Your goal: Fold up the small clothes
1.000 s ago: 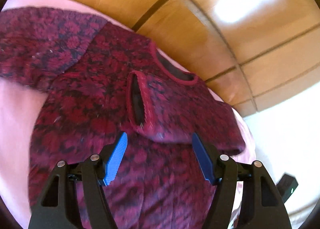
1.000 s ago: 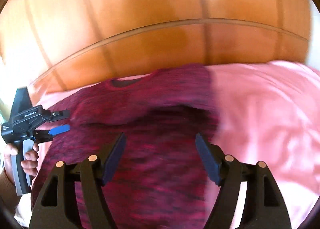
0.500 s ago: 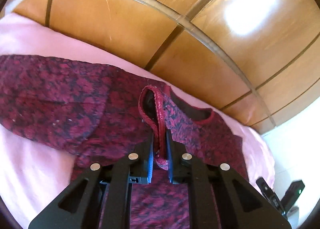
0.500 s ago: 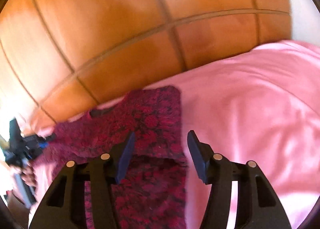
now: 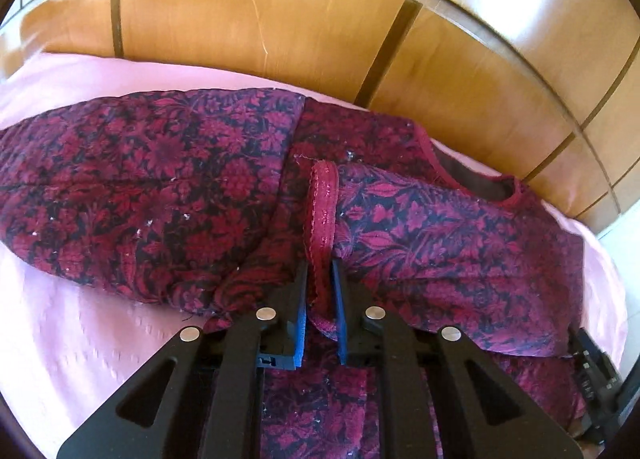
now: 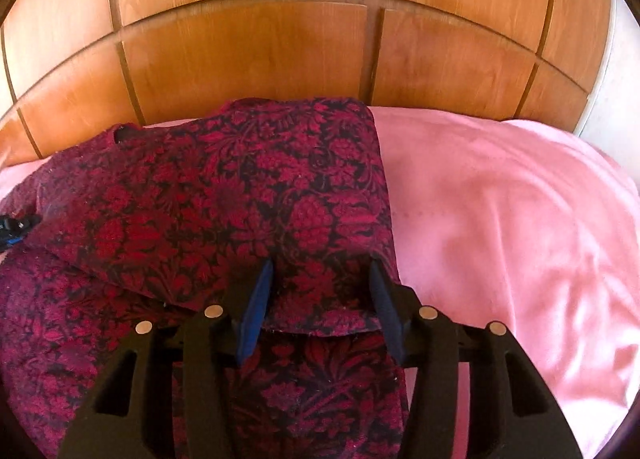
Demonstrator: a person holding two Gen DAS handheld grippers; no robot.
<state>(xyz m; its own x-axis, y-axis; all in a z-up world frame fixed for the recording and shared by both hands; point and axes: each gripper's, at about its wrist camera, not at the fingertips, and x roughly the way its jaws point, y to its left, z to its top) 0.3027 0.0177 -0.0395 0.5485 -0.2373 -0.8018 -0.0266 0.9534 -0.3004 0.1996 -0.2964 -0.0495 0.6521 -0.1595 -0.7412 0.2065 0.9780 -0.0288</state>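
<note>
**Pinching the sleeve cuff of the red top**

Lying on the pink sheet of a bed, against the wooden headboard, is a small knitted top in dark red with a black floral pattern. Its neckline has a plain red trim and faces the headboard. One sleeve is folded across the chest, its ribbed red cuff pointing away from the headboard. The other sleeve stretches out sideways from the body, flat on the sheet.

The left gripper has its jaws clenched on the lower end of that cuff; the red trim stands pressed between the blue pads. A second ago these jaws stood wide apart above the cuff, which then gaped open in a loop; now it is squeezed flat.

The right gripper hangs over the outstretched sleeve's edge nearest the bare sheet. Its jaws have been closing from a wider spread, yet remain apart, straddling the cloth without pressing it. Earlier this view showed the other gripper and a hand beside the top; now only a dark sliver shows there.

No readable writing appears.
</note>
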